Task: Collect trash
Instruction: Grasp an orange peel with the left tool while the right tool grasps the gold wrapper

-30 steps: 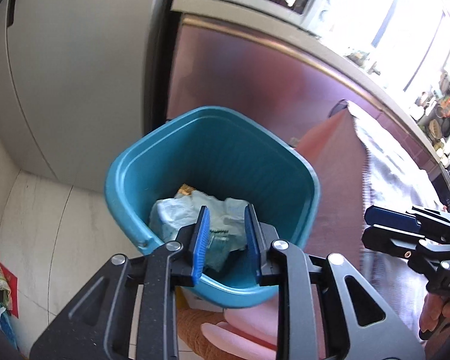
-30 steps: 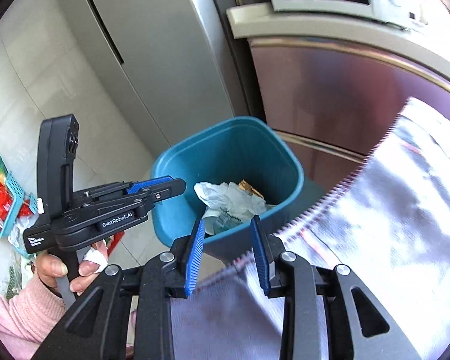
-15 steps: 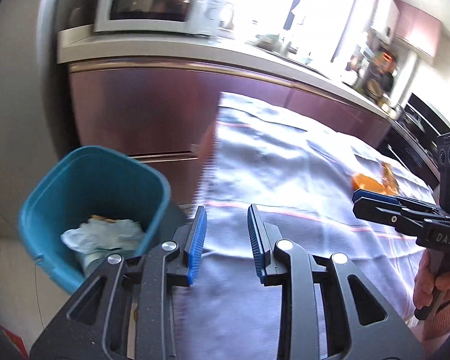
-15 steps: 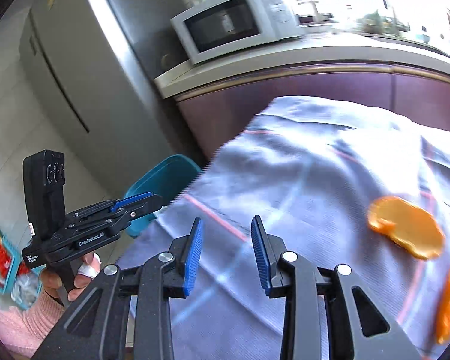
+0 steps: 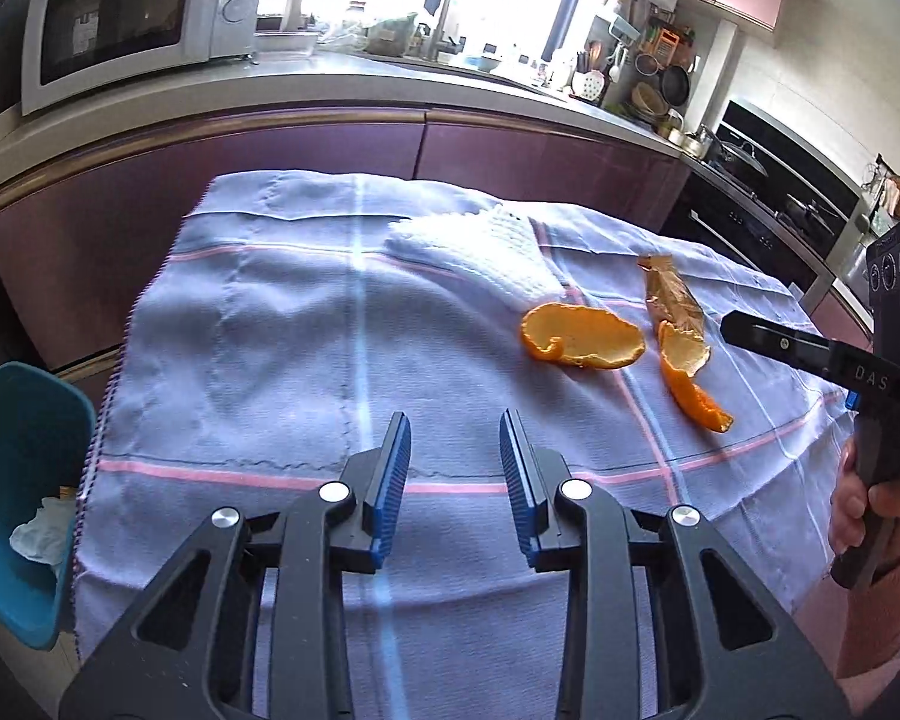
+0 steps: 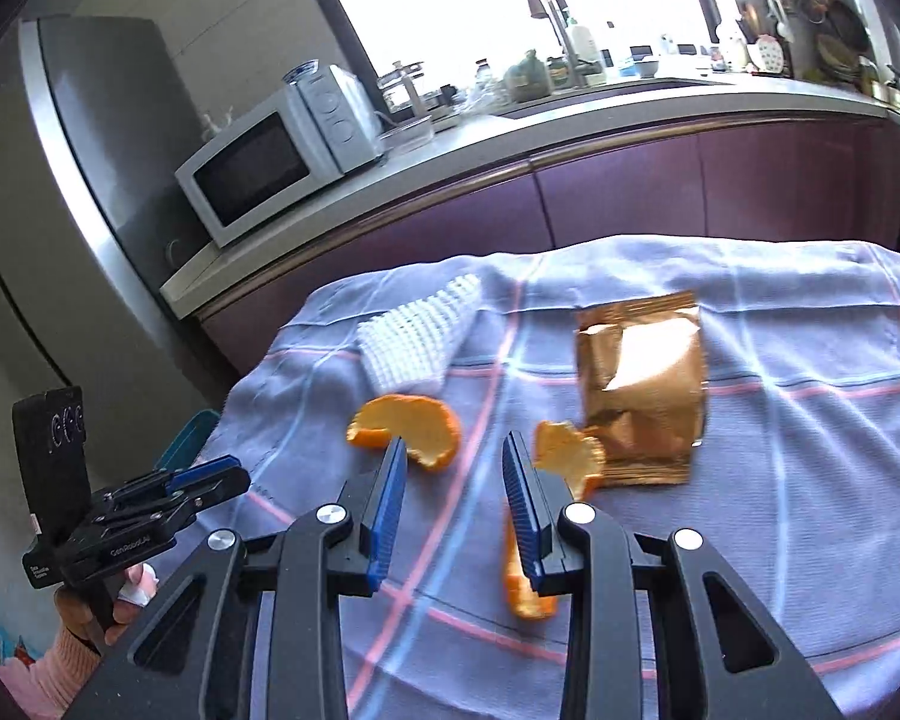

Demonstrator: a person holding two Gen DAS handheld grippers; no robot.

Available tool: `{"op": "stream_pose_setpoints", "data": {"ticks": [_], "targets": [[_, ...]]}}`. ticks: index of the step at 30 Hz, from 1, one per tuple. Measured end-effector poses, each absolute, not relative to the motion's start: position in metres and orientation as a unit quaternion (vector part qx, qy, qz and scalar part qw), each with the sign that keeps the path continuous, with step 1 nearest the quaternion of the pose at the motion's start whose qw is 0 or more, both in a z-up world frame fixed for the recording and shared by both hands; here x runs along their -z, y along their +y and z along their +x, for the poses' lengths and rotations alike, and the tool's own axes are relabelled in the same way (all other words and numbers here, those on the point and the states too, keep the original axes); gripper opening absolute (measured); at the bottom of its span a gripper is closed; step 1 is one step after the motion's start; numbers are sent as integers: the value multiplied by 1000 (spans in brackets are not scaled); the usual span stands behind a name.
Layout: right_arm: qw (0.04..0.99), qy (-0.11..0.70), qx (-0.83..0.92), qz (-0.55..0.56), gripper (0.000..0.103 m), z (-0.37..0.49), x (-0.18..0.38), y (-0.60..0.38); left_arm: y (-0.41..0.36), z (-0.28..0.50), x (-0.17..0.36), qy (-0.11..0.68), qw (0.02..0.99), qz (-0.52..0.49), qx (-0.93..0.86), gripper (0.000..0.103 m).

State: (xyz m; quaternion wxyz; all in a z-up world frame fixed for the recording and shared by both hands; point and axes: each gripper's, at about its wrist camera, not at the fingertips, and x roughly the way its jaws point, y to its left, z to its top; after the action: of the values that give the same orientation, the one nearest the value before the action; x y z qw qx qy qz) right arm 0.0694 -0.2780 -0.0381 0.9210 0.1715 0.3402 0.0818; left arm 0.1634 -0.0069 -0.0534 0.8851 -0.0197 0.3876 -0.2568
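My right hand-held gripper (image 6: 453, 474) hovers over the near part of the table with its blue-padded jaws parted and nothing between them. Just beyond its left fingertip lies the broad curled orange peel (image 6: 408, 427); by its right fingertip lies the smaller cupped orange peel (image 6: 567, 453), which touches the near edge of the flat gold foil snack pouch (image 6: 645, 387). A long narrow orange peel strip (image 6: 525, 591) lies partly hidden under the right finger. My left hand-held gripper (image 5: 453, 456) is likewise parted and empty, above bare cloth, well apart from the peels, which lie far right of it.

All the trash rests on the lilac checked tablecloth (image 5: 258, 324). A white foam fruit net (image 6: 417, 339) lies at the far left of the group. The teal plastic waste bin (image 5: 21, 480) stands off the table's left edge and holds crumpled paper.

Handling, as I judge it:
- Peels: light, limp, slightly slick. Take the raised curled rim, not the flat face.
- Pouch: light, thin, crinkly, slippery. Pinch one edge or corner; it will flex.
- Net: very light, springy. Any point will compress.

The loose cloth may be caught along with any low grasp.
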Motion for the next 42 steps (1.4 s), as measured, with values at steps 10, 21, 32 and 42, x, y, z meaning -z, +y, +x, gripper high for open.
{"op": "stream_pose_setpoints", "data": {"ticks": [10,21,32,42], "targets": [[914,353,-22,200,43,96,61,-347,-61,194,64,416,869,-15,266,40],[896,377,-38,234,58,129,84,-368,-86,228,77,451,853,-24,260,44],[891,379,-62,243,22,129,87,-370,-103,236,79,457,847,-20,270,27],[907,353,-74,217,2,116,72,-363,-100,228,76,450,852,-23,268,19]]}}
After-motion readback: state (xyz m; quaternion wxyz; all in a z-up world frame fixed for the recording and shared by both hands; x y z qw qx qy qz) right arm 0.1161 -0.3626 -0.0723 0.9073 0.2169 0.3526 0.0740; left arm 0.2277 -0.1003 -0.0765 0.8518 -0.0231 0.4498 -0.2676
